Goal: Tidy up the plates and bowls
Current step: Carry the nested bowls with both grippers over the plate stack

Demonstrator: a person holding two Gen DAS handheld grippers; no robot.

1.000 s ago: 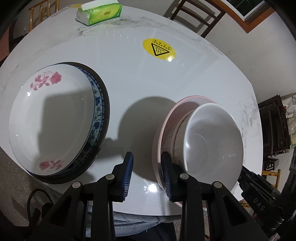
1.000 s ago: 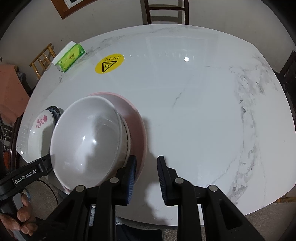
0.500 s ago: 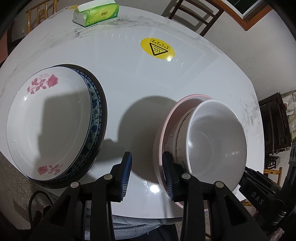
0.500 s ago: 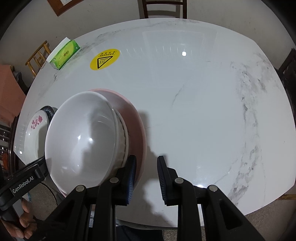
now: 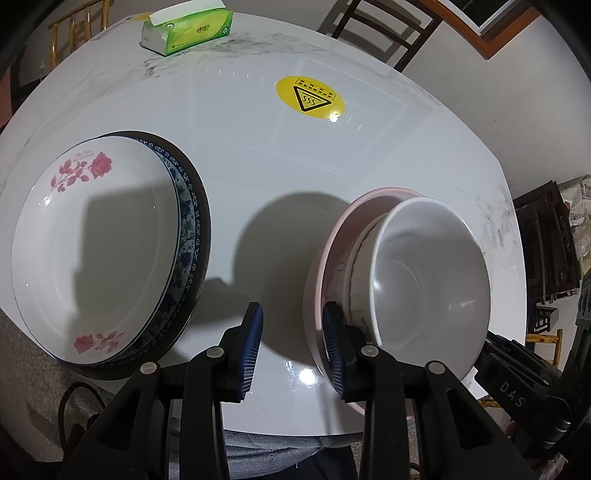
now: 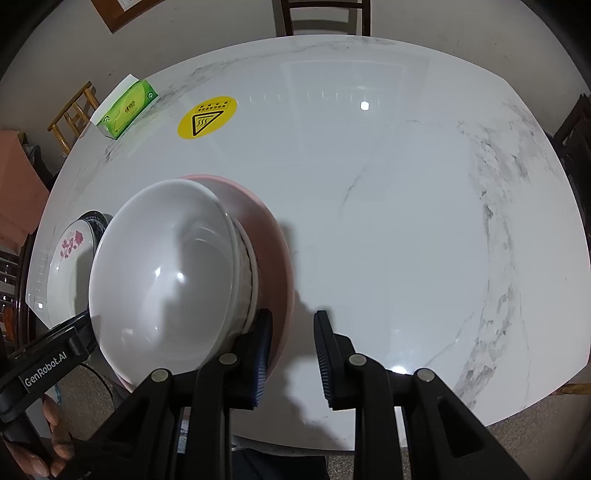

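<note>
Marble-patterned white table (image 6: 388, 192) fills both views, seen from above its near edge. On its left side a stack of plates is set: a rose-printed plate (image 5: 92, 254) on a blue-patterned plate (image 5: 188, 221), with a dark plate (image 5: 204, 206) underneath. To the right of that stack a pink plate (image 5: 317, 266) carries a nest of bowls, a white bowl (image 5: 432, 273) uppermost over a patterned bowl (image 5: 356, 291) whose rim alone shows. A green tissue box (image 5: 188, 26) and a yellow warning sticker (image 5: 310, 98) are seen toward the far edge.

The left gripper (image 5: 293, 345) is held low at the near edge, pointing across the table, jaws parted with nothing between them; its right finger lies against the pink plate's rim, though contact cannot be confirmed. The right gripper (image 6: 291, 356) is held likewise on the stack's other side, jaws apart and empty, its left finger overlapping the plate's rim. A hand (image 6: 37, 443) is seen gripping the left gripper's handle.
</note>
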